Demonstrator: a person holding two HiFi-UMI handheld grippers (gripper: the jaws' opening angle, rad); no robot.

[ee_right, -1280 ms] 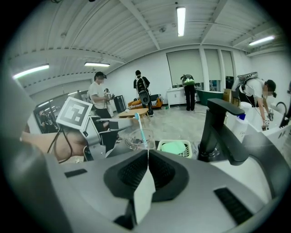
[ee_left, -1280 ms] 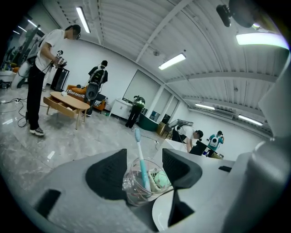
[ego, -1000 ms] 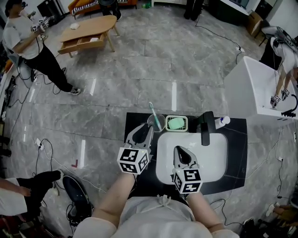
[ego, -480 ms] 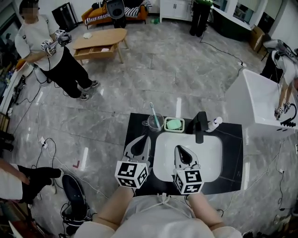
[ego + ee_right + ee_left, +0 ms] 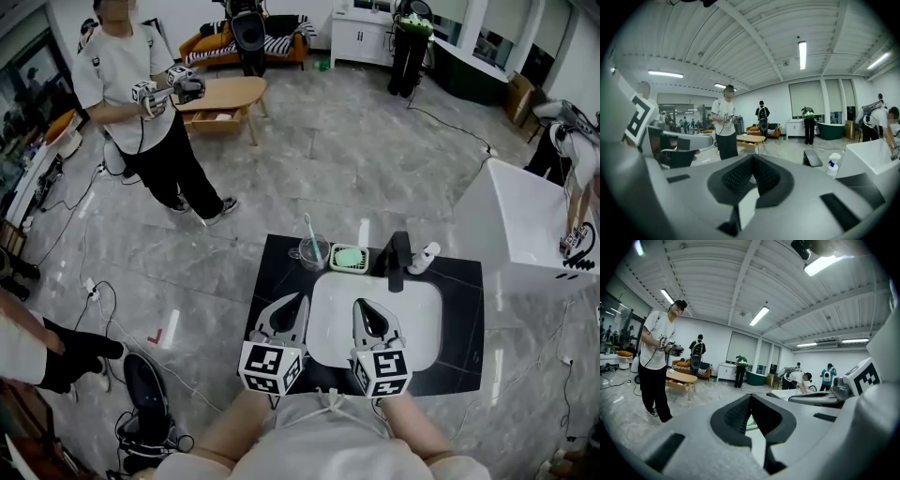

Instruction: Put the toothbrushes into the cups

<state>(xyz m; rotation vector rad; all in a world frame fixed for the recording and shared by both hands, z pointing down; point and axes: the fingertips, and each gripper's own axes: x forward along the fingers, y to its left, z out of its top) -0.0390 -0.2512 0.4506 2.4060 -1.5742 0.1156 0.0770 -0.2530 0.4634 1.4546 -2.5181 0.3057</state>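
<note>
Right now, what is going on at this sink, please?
A person holds a gripper in each hand over the near side of the sink counter. The left gripper and the right gripper are both shut and empty. One toothbrush stands in the glass cup at the back of that counter, beside a green soap dish.

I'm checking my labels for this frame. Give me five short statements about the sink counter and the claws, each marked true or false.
1. A toothbrush stands in the clear cup. True.
2. The left claw holds a toothbrush. False: its jaws are shut with nothing between them.
3. The green soap dish sits between the cup and the black faucet. True.
4. The right claw is wide open. False: its jaws are together and empty.
5. The white bottle lies in the sink. False: it is on the black counter, right of the faucet.
</note>
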